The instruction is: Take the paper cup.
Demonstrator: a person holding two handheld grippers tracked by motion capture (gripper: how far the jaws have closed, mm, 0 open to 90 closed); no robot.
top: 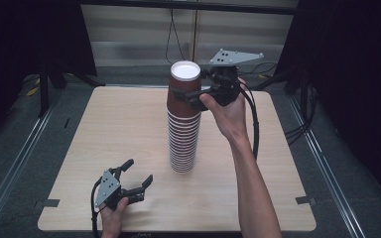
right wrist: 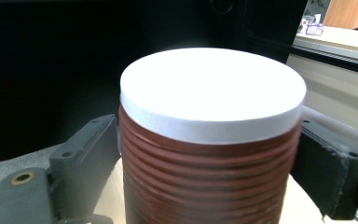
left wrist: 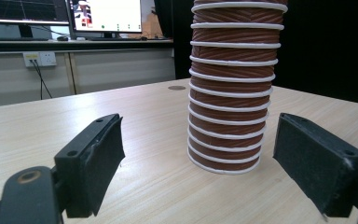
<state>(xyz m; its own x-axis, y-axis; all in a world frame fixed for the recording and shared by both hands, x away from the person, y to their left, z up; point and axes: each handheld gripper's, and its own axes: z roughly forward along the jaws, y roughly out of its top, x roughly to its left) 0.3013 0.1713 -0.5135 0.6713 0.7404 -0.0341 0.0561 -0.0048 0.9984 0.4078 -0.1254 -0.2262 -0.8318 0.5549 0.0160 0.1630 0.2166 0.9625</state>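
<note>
1. Nearest the person, the left gripper [top: 138, 174] sits low at the front edge of the table [top: 104, 129], a hand wrapped around its black body and a grey three-cornered plate on top. Its jaws are spread wide with nothing between them.
2. In the left gripper view, the two flat black pads [left wrist: 98, 158] look matte and slightly grainy, their edges a little frayed, framing bare pale wood with a fine straight grain.
3. Just beyond those jaws stands the stack of cups [top: 183, 124], upright near the middle of the table. It is a tall column of nested paper cups, reddish brown with ribbed, twisting ridges down the walls, each cup marked by a rolled white rim, so the tower reads as brown and white bands.
4. The base of the stack [left wrist: 224, 149] sits flat on the wood, clear of both left pads.
5. Up top, the right gripper [top: 194, 96] comes in from the right side, held level in the person's hand, its cable looping back down along the forearm.
6. Its jaws clasp the top cup [right wrist: 209, 154] from both sides, pads pressed against the ribbed brown wall just below the rim.
7. That cup is upside down: a smooth, flat white disc [right wrist: 213, 84] faces up, round and bright.
8. Farthest back, a dark surround and pale wall panels sit behind the table.
</note>
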